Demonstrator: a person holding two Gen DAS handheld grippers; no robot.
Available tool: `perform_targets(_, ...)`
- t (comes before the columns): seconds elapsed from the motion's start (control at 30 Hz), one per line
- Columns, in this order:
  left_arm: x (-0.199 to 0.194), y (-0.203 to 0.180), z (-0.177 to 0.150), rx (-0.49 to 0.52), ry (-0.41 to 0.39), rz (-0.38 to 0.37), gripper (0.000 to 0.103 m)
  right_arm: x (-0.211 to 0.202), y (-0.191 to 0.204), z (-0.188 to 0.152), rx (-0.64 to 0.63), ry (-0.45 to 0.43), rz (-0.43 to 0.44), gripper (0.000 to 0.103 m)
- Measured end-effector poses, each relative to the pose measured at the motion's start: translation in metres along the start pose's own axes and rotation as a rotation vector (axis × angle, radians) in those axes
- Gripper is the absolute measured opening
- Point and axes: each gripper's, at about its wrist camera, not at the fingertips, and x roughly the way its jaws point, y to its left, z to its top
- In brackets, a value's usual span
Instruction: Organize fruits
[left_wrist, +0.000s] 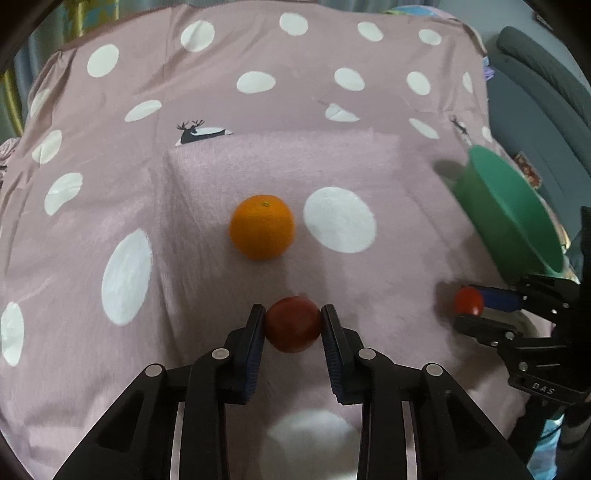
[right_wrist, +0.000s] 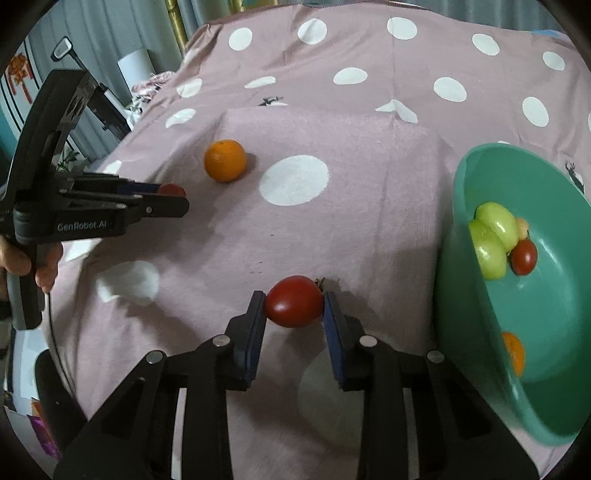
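Right, the teal plastic bowl (right_wrist: 480, 332) sits at the right edge of the pink polka-dot cloth (right_wrist: 369, 203), and inside it are two pale green fruits (right_wrist: 493, 236), a small red tomato (right_wrist: 524, 257) and an orange fruit (right_wrist: 514, 352) low against the wall. Out on the cloth a round orange (left_wrist: 262, 227) lies alone, well clear of the bowl. The left gripper (left_wrist: 293, 325) is clamped on a dark red tomato (left_wrist: 293, 326); the right gripper (right_wrist: 294, 302) is clamped on a glossy red tomato (right_wrist: 294, 301) just beside the bowl.
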Motion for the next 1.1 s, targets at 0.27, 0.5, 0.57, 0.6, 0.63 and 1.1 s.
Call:
perform_targets(0.27, -0.022, -0.021, -0.024, 0.016, -0.027, -0.009, 0.031, -0.025, 0.007, -0.017, 0.031, -0.042, 0.022, 0.032)
perform_targets(0.5, -0.038, -0.033, -0.038, 0.007, -0.056, -0.014, 0.031, -0.049, 0.006, -0.022, 0.042, -0.087, 0.019, 0.032)
perform_targets(0.57, -0.043, -0.037, -0.04, 0.008, -0.062, -0.012, 0.031, -0.055, 0.006, -0.023, 0.045, -0.102, 0.02, 0.032)
perform_targets(0.6, -0.044, -0.04, -0.042, 0.011, -0.066, -0.007, 0.031, -0.057, 0.006, -0.023, 0.045, -0.108, 0.023, 0.032)
perform_targets(0.63, -0.046, -0.042, -0.043, 0.015, -0.07, 0.0, 0.031, -0.059, 0.006, -0.023, 0.046, -0.113, 0.025, 0.032)
perform_targets(1.1, -0.065, -0.057, -0.053, -0.014, -0.128, -0.033, 0.031, -0.08, 0.001, -0.03, 0.062, -0.175, 0.033, 0.032)
